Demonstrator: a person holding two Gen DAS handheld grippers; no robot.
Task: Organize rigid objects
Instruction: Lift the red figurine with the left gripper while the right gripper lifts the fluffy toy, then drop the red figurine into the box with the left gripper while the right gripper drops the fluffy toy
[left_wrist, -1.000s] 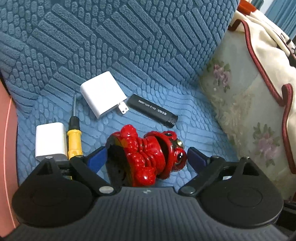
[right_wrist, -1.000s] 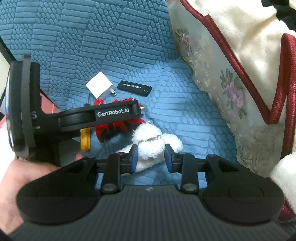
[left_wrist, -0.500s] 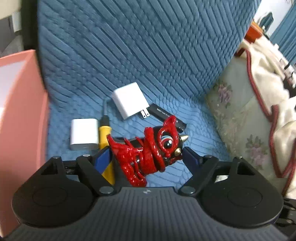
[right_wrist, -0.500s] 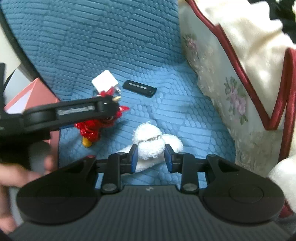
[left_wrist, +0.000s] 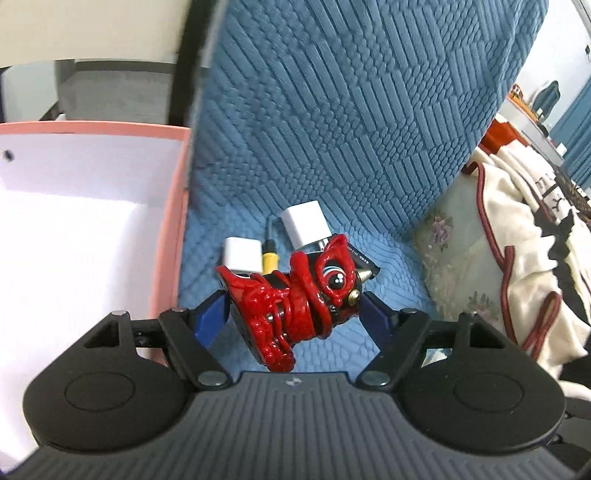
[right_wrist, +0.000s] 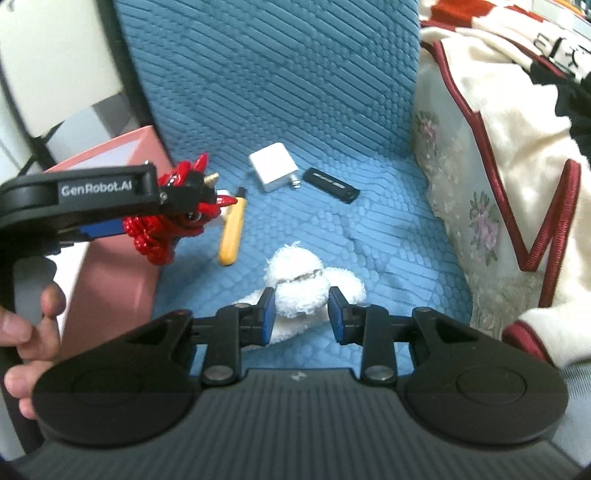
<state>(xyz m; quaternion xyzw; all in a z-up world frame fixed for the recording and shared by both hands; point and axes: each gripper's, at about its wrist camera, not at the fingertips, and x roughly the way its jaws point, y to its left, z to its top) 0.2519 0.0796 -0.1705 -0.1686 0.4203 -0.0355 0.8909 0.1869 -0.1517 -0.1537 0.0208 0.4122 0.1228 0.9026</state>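
My left gripper (left_wrist: 291, 314) is shut on a red lion figurine (left_wrist: 295, 291) and holds it in the air above the blue seat, beside a pink box (left_wrist: 170, 221). The right wrist view shows the same figurine (right_wrist: 173, 218) next to the box (right_wrist: 118, 266). My right gripper (right_wrist: 301, 314) has its jaws on either side of a white plush toy (right_wrist: 299, 280) lying on the seat. Left on the seat are a large white charger (right_wrist: 273, 171), a black stick (right_wrist: 331, 180), a yellow screwdriver (right_wrist: 231, 230) and a small white adapter (left_wrist: 242, 254).
The pink box has a white inside (left_wrist: 74, 236) and stands left of the blue textured seat (right_wrist: 369, 236). A floral cushion (right_wrist: 469, 206) with a cream, red-trimmed cloth (right_wrist: 524, 122) lies on the right. The blue backrest (left_wrist: 351, 110) rises behind.
My left gripper has lifted the red figurine off the seat and carried it up and left toward the pink box. My right gripper stays at the plush toy.
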